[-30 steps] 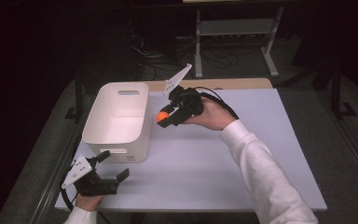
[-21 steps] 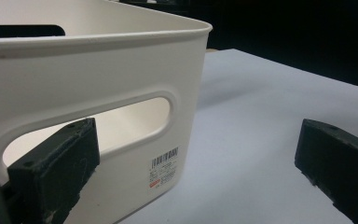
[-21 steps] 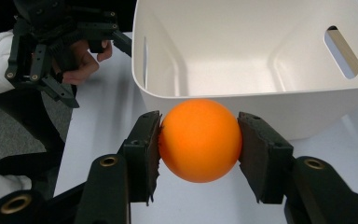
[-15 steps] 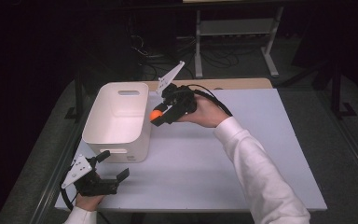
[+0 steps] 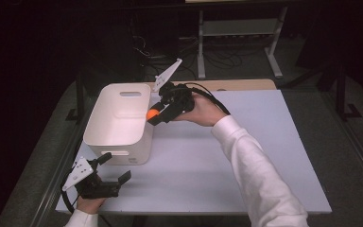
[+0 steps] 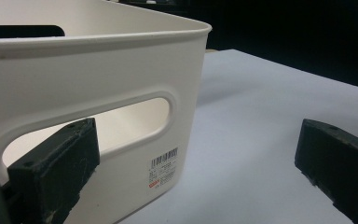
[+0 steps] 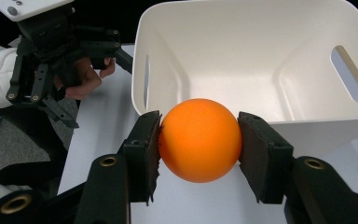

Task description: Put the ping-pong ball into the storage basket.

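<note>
From the high view your right claw (image 5: pixel 152 115) is at the white plastic bin's (image 5: pixel 105 137) right-hand rim, holding an orange ball (image 5: pixel 151 113) that reads there as little more than a bright dot against the bin wall. Your right claw's own view tells far more: the ball (image 7: pixel 200 139) is smooth, matte and evenly orange, pinched at its two sides between the black foam-faced pads (image 7: pixel 254 149), and it sits just short of the bin's near rim (image 7: pixel 242 122), above the white counter (image 7: pixel 102 135). That view also looks down into the bin, whose floor is bare, with slotted handle cut-outs in the end walls. Beyond the bin's left corner it catches your left hand (image 7: pixel 85 74) wrapped around the other claw. Your left claw (image 5: pixel 114 168) rests on the counter (image 5: pixel 208 179) just off the bin's near end, jaws spread wide and holding nothing. Its view sets the bin's near wall (image 6: pixel 88 84) close up, with the handle slot and a small barcode label (image 6: pixel 164 170) low on the wall beside the corner, detail too small to make out from above.
</note>
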`<state>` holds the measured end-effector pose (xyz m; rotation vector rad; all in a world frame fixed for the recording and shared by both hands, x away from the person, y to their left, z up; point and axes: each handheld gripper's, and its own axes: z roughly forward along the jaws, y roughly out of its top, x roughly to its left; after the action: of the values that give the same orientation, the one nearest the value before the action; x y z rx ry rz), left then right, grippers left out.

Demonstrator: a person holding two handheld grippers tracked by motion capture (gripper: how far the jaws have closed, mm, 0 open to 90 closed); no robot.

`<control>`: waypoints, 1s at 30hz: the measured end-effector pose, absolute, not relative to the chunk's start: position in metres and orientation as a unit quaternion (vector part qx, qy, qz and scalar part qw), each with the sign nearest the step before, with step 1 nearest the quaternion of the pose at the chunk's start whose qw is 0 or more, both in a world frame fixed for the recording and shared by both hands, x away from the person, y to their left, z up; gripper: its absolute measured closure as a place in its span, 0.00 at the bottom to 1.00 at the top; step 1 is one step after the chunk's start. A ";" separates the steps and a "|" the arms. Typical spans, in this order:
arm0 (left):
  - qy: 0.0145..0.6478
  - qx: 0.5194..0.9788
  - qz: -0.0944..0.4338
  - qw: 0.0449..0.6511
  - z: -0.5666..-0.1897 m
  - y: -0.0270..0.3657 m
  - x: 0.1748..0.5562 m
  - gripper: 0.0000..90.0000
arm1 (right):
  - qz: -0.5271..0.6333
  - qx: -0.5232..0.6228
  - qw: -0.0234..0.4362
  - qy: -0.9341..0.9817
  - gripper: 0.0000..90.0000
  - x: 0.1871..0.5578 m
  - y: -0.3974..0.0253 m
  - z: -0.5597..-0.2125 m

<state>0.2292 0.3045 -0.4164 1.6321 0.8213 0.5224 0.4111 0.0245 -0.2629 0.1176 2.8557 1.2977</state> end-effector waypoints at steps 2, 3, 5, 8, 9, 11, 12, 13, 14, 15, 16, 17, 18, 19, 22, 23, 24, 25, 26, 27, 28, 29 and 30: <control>0.351 0.699 0.224 0.581 -0.416 0.305 0.229 0.00 | 0.413 0.034 0.002 0.910 0.55 0.411 0.027 -0.262; 0.351 0.699 0.223 0.581 -0.416 0.305 0.229 0.00 | 0.414 0.033 0.002 0.910 0.55 0.411 0.028 -0.261; 0.352 0.698 0.223 0.582 -0.416 0.305 0.229 0.00 | 0.409 0.031 0.003 0.912 0.55 0.411 0.031 -0.261; 0.352 0.699 0.223 0.582 -0.416 0.305 0.229 0.00 | 0.405 0.028 0.001 0.914 0.55 0.410 0.035 -0.259; 0.352 0.698 0.223 0.582 -0.416 0.305 0.229 0.00 | 0.408 0.026 0.003 0.913 0.55 0.410 0.037 -0.259; 0.352 0.698 0.223 0.583 -0.416 0.304 0.229 0.00 | 0.406 0.023 0.001 0.913 0.55 0.410 0.039 -0.259; 0.352 0.698 0.223 0.583 -0.416 0.304 0.229 0.00 | 0.406 0.022 0.001 0.914 0.55 0.410 0.040 -0.259; 0.352 0.698 0.222 0.583 -0.416 0.304 0.229 0.00 | 0.405 0.021 0.002 0.914 0.55 0.410 0.041 -0.259; 0.351 0.698 0.222 0.583 -0.416 0.305 0.229 0.00 | 0.404 0.021 0.001 0.914 0.55 0.410 0.043 -0.260; 0.351 0.699 0.222 0.582 -0.416 0.305 0.229 0.00 | 0.404 0.021 -0.001 0.914 0.55 0.410 0.044 -0.260; 0.351 0.699 0.222 0.582 -0.416 0.305 0.229 0.00 | 0.407 0.022 -0.003 0.913 0.55 0.409 0.045 -0.260; 0.351 0.699 0.222 0.582 -0.416 0.305 0.229 0.00 | 0.407 0.020 -0.004 0.913 0.55 0.410 0.046 -0.260; 0.351 0.699 0.222 0.583 -0.416 0.305 0.229 0.00 | 0.407 0.020 -0.003 0.913 0.55 0.410 0.047 -0.260; 0.351 0.699 0.222 0.583 -0.416 0.305 0.229 0.00 | 0.406 0.021 -0.004 0.914 0.55 0.410 0.048 -0.260; 0.351 0.698 0.222 0.583 -0.416 0.305 0.229 0.00 | 0.408 0.019 -0.005 0.913 0.55 0.411 0.052 -0.259; 0.351 0.699 0.222 0.583 -0.416 0.305 0.229 0.00 | 0.409 0.019 -0.006 0.912 0.55 0.411 0.053 -0.259; 0.351 0.699 0.222 0.582 -0.416 0.305 0.229 0.00 | 0.408 0.019 -0.006 0.913 0.55 0.411 0.055 -0.259; 0.351 0.699 0.222 0.582 -0.416 0.305 0.229 0.00 | 0.407 0.018 -0.006 0.913 0.55 0.412 0.056 -0.258; 0.351 0.699 0.223 0.582 -0.416 0.305 0.229 0.00 | 0.406 0.016 -0.008 0.914 0.55 0.412 0.058 -0.258; 0.351 0.698 0.222 0.583 -0.416 0.305 0.229 0.00 | 0.406 0.017 -0.008 0.914 0.55 0.412 0.059 -0.258; 0.351 0.698 0.222 0.583 -0.416 0.305 0.229 0.00 | 0.406 0.017 -0.008 0.914 0.55 0.412 0.059 -0.258; 0.350 0.698 0.223 0.583 -0.416 0.305 0.229 0.00 | 0.404 0.014 -0.011 0.915 0.55 0.412 0.064 -0.260; 0.350 0.698 0.222 0.583 -0.416 0.305 0.229 0.00 | 0.402 0.014 -0.011 0.916 0.55 0.412 0.066 -0.261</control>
<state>0.2289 0.3051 -0.4163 1.6305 0.8181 0.5190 0.4123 0.0656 -0.2612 0.0430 2.8973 1.2713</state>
